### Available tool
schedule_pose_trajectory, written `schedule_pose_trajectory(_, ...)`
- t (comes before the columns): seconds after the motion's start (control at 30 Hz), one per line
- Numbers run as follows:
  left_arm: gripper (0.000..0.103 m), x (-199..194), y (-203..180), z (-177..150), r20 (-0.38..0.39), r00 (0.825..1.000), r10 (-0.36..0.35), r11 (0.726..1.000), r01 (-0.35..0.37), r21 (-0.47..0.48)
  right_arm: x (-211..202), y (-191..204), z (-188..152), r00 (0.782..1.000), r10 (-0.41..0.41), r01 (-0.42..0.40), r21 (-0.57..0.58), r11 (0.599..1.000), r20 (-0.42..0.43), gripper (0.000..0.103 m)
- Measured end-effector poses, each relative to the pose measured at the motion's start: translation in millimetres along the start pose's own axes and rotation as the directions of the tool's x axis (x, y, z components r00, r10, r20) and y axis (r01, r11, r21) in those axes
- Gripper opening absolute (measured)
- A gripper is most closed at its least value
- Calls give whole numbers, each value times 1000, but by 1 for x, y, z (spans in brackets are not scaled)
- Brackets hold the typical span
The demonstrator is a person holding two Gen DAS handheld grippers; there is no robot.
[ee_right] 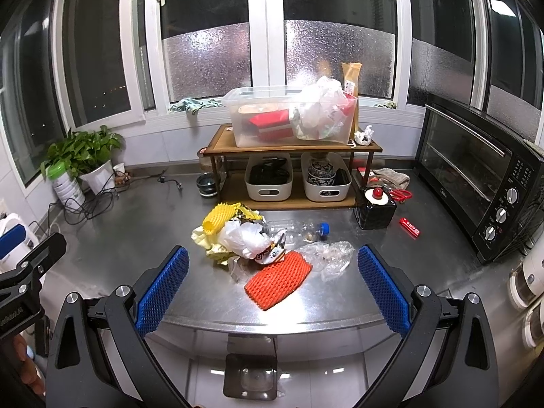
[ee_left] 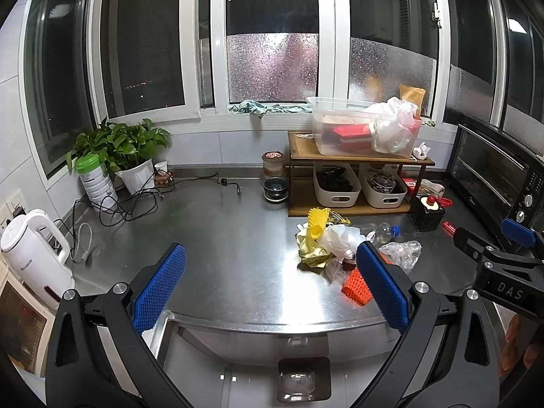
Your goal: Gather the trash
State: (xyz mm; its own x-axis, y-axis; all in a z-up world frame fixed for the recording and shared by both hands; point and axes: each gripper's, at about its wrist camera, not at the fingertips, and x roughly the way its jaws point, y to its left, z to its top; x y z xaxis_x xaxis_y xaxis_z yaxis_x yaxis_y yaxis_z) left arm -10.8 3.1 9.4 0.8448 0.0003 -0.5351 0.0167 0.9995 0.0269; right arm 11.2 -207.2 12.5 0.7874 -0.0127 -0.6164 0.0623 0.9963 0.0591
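Note:
A pile of trash lies on the steel counter (ee_right: 391, 258): an orange foam net (ee_right: 278, 280), a yellow foam net (ee_right: 217, 218), a white plastic bag (ee_right: 243, 239), yellowish paper (ee_right: 210, 248), a clear bottle with a blue cap (ee_right: 306, 229) and crumpled clear plastic (ee_right: 331, 255). My right gripper (ee_right: 273, 287) is open and empty, hovering over the counter's front edge just before the orange net. My left gripper (ee_left: 270, 284) is open and empty, left of the pile (ee_left: 326, 241); its right pad hides part of the orange net (ee_left: 355, 289).
A wooden shelf (ee_right: 292, 146) at the back carries a clear bin (ee_right: 292, 119) with bags and holds two white baskets. A black toaster oven (ee_right: 476, 176) stands right, a black box (ee_right: 375, 210), red scissors and a red lighter (ee_right: 409, 227) near it. Plant, canister, cables and kettle (ee_left: 32, 251) stand left.

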Motion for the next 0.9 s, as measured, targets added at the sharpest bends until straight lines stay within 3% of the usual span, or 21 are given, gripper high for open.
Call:
schedule_pose_trajectory(0.53, 95, -3, 3, -5, -7, 1000, 9, 1000, -9, -5, 3, 2, 1, 1000, 10, -10, 1, 1000, -11, 100)
schedule_pose_trajectory(0.9, 95, 21, 5, -2, -41, 999, -1, 1000, 1, -10, 19, -6, 6, 1000, -6, 7, 25, 1000, -21, 100)
